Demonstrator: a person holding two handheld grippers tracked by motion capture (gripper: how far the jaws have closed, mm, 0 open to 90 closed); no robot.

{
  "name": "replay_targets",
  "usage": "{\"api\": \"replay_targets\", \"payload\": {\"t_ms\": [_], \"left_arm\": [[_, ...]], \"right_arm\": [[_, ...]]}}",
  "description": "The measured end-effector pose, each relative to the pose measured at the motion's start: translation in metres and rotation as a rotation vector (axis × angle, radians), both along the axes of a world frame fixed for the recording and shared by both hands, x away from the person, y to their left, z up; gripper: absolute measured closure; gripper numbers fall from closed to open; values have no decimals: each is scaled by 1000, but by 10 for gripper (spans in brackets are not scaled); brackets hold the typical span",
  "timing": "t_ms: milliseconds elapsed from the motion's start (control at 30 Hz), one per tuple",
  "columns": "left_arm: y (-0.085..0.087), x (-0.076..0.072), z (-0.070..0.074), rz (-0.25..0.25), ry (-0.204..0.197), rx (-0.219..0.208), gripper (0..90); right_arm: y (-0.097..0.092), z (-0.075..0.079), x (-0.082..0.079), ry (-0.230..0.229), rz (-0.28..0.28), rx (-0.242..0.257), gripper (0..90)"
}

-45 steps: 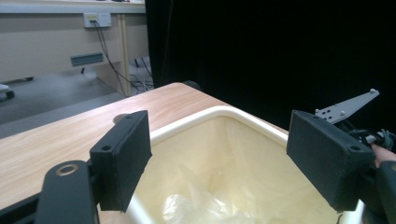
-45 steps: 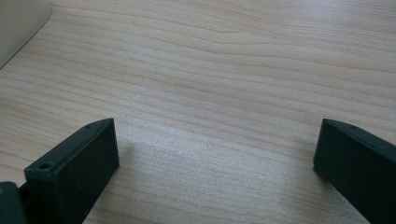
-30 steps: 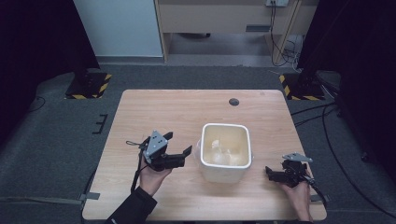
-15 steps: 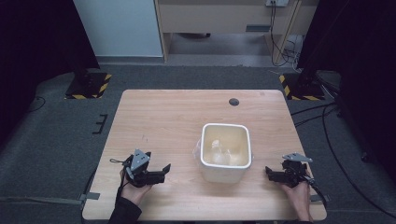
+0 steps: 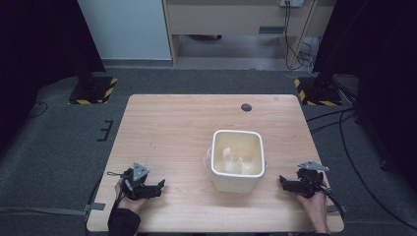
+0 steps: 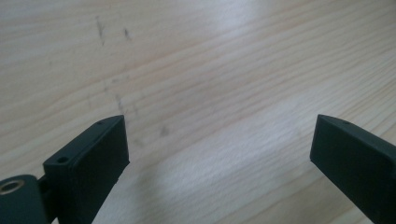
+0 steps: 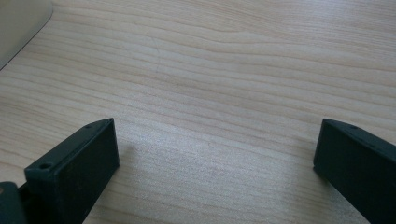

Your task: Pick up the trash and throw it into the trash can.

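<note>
White tub point(image 5: 237, 161) between both tongs

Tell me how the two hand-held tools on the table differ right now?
The left tool sits near the table's front left corner, well away from the white bin; the right tool lies close beside the bin's right side. The left tool points right, the right tool points left, so they face each other. The left tool's jaws have just been opening. Both now stand wide open with nothing between them, low over bare wood.
</note>
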State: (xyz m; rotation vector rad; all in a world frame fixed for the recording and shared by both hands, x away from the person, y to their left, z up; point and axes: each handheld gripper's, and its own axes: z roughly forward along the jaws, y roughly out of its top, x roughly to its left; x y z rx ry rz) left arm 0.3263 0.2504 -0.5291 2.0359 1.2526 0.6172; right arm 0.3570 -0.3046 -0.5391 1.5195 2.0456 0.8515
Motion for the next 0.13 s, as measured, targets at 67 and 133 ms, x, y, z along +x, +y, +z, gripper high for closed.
{"api": "replay_targets", "payload": {"t_ms": [67,133], "left_arm": [[1,-1,-1,2,-2,27,32],[1,0,-2,4,-6,34,32]], "right_arm": [[0,0,0,-1,0,-1,3],[0,0,0,0,0,-1,3]]}}
